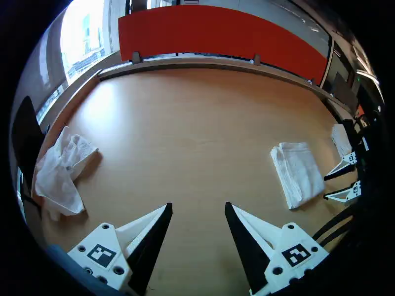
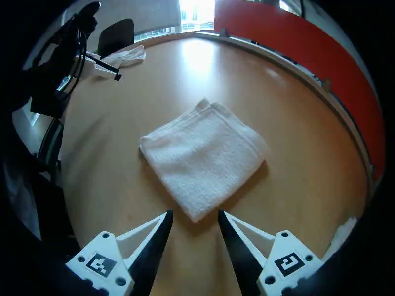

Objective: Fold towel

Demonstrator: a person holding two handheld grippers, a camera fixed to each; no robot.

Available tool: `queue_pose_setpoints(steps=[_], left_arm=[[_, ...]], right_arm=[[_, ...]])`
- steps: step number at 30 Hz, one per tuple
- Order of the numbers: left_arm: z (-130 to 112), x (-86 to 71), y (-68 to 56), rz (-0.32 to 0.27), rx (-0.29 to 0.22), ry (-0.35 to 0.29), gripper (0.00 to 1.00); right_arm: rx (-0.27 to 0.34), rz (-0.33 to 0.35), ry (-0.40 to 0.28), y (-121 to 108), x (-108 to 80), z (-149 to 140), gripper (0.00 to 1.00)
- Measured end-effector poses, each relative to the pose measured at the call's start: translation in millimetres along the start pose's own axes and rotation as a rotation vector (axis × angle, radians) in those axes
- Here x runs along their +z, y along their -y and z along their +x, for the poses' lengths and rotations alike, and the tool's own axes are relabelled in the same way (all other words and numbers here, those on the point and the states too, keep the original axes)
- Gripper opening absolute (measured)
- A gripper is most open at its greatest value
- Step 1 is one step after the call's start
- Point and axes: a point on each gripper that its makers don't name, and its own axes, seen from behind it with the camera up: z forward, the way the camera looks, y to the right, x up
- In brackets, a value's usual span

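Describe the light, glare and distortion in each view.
Left gripper view: the bright window is burnt out white, with pale glare on the light wooden table near it; the crumpled white cloth casts a shadow to its right; the red panel looks bent. Right gripper view: glare lies on the table's far part; the folded white square towel is sharp, shadowed at its near edges.

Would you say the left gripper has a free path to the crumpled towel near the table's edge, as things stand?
Probably yes. The left gripper is open, and just bare table lies between it and the crumpled towel at the left of its view; nothing seems to block the way.
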Motion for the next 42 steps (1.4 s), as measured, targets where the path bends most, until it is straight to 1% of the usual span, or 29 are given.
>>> queue_pose_setpoints(steps=[7,15,18,22,23,27,28,34,39,42], left_arm=[[1,0.2,-1.3,-0.002,0.001,-0.001,0.78],[1,-0.6,-2.6,-0.005,-0.001,-0.004,0.78],[0,-1.0,-2.4,-0.005,0.000,-0.003,0.78],[0,-1.4,-2.1,-0.004,0.001,-0.003,0.78],[0,-1.4,-2.1,-0.004,0.000,-0.003,0.78],[0,-1.3,-2.4,-0.005,0.000,-0.004,0.78],[0,-1.3,-2.6,-0.005,0.001,-0.004,0.78],[-1,-0.8,-3.1,-0.005,0.006,-0.003,0.78],[-1,-1.1,-3.4,-0.007,0.007,-0.001,0.78],[-1,-1.6,-3.4,-0.007,0.007,-0.002,0.78]], right_arm=[[0.014,-0.007,0.012,-1,2.2,-7,0.62],[0.037,-0.005,0.012,1,5.7,-10,0.41],[0.039,-0.008,0.014,2,6.3,-10,0.39],[0.046,-0.018,0.011,0,7.4,-9,0.33],[0.048,-0.020,0.010,0,7.8,-9,0.31],[0.058,-0.028,0.012,-2,8.1,-9,0.14],[0.061,-0.027,0.014,-3,7.4,-10,0.12],[0.068,-0.027,0.020,-4,5.2,-10,0.05],[0.059,-0.027,0.006,-3,1.8,-6,0.04],[0.061,-0.024,-0.013,-3,-3.9,2,0.04]])
